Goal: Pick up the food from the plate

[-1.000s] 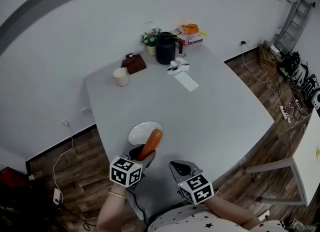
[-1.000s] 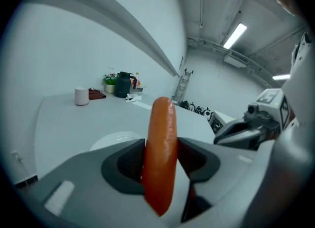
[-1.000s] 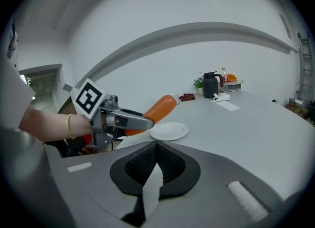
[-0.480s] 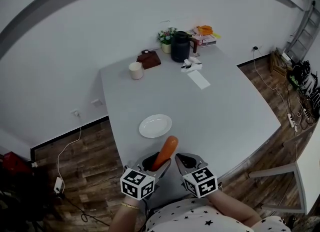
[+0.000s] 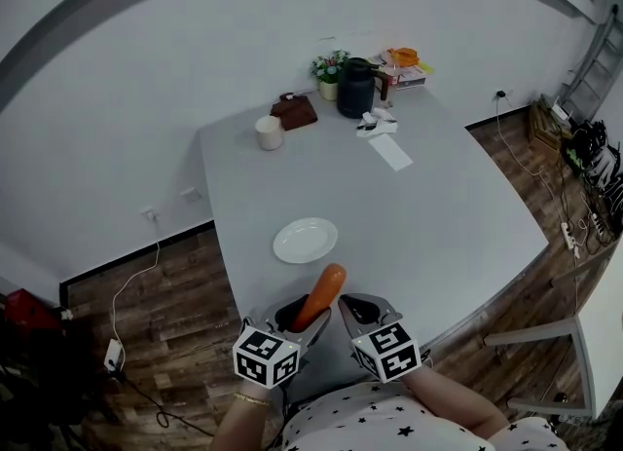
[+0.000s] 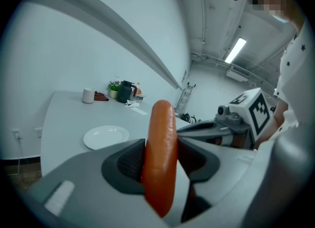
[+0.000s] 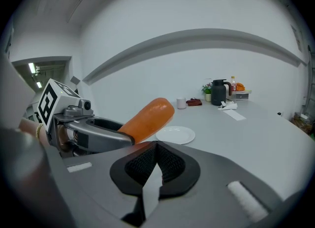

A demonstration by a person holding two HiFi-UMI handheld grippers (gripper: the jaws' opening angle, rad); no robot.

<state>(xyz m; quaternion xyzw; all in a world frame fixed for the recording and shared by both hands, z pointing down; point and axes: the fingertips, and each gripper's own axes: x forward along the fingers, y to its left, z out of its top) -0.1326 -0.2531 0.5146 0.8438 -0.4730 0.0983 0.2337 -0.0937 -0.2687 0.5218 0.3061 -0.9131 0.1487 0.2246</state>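
Observation:
An orange-brown sausage (image 5: 321,293) stands tilted between the jaws of my left gripper (image 5: 298,316), which is shut on its lower half. It is held above the table's near edge, clear of the white plate (image 5: 305,241), which lies bare a little farther out. In the left gripper view the sausage (image 6: 160,143) rises between the dark pads (image 6: 129,162), with the plate (image 6: 105,137) behind on the left. My right gripper (image 5: 357,311) hovers just right of the left one, shut with nothing in it. Its pads (image 7: 170,165) meet in the right gripper view.
At the grey table's (image 5: 438,215) far end are a white cup (image 5: 268,132), a brown object (image 5: 293,111), a black jug (image 5: 356,87), a small plant (image 5: 329,67), stacked items (image 5: 404,64) and papers (image 5: 387,152). Wooden floor with cables surrounds the table.
My left gripper has drawn the sausage back from over the plate toward the table's near edge. The right gripper has closed in beside it. Little has moved in the last half second.

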